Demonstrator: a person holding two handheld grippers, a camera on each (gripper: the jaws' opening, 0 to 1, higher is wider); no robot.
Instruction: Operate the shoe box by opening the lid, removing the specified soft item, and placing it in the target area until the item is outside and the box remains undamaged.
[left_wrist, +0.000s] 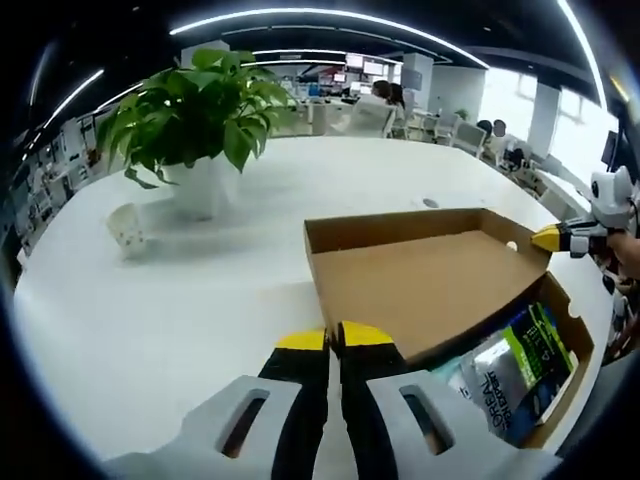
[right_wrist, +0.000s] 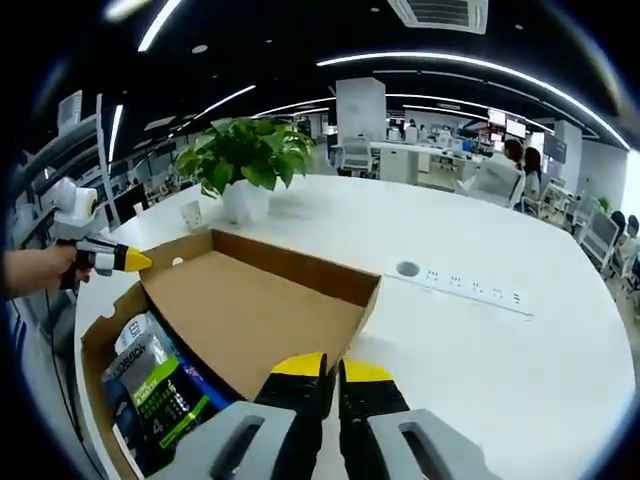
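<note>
Shoe box (left_wrist: 430, 290) lies open on the tabletop (left_wrist: 200, 300), a packaged soft item (left_wrist: 515, 370) inside, just beside both clenched, empty tools (left_wrist: 333, 338) (right_wrist: 331, 365).

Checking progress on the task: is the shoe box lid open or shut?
Open. The lid is swung back, its brown inside facing up, and the packaged item still lies inside the shoe box.

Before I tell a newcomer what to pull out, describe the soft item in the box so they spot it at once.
On the white table lies an open cardboard shoe box, its lid folded back. In the uncovered end sits a glossy packet, dark with bright green panels and white lettering, the one printed, shiny thing against plain brown cardboard.
</note>
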